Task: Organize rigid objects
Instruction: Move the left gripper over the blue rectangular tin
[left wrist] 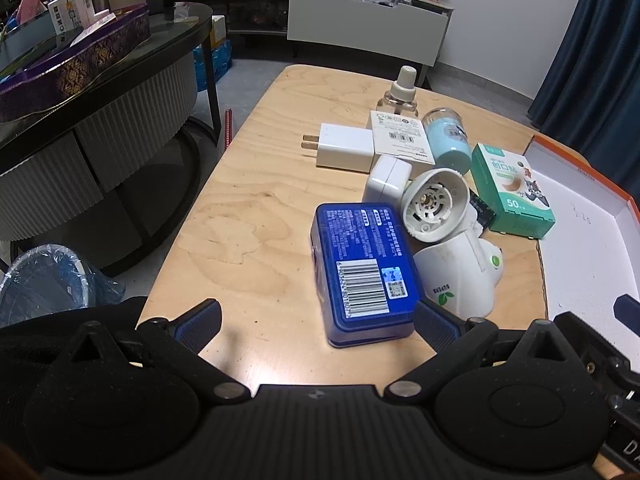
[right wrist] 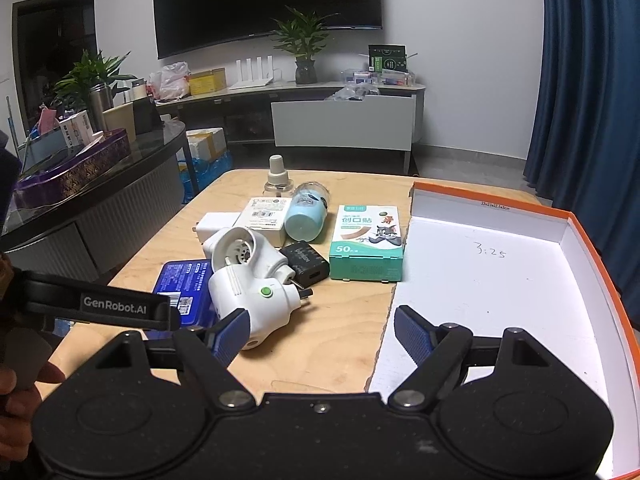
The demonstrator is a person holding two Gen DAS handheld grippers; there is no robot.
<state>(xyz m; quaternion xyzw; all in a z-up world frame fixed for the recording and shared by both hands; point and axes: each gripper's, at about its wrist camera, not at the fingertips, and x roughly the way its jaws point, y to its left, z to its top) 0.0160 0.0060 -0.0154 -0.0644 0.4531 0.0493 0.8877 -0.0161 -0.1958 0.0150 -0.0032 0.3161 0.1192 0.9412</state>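
Both tongs, left gripper (left wrist: 318, 322) and right gripper (right wrist: 316, 330), released; blue tin (left wrist: 362, 270) at twelve o'clock, crowded by white plug-in heater (left wrist: 452, 240); black adapter (right wrist: 305, 264) half hidden.

Wooden table (left wrist: 248, 216), blue tin (left wrist: 362, 268), plaster box (left wrist: 510, 196), orange-rimmed box (right wrist: 500, 280)

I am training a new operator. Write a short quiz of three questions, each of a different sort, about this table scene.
1. True or false: the orange-edged white cardboard box holds several objects.
2. Which lies nearest the left gripper? A) blue rectangular tin B) green plaster carton C) clear refill bottle
3. Fill in: both the left gripper and the right gripper are ____.

Key: 1 false; 2 A; 3 open.
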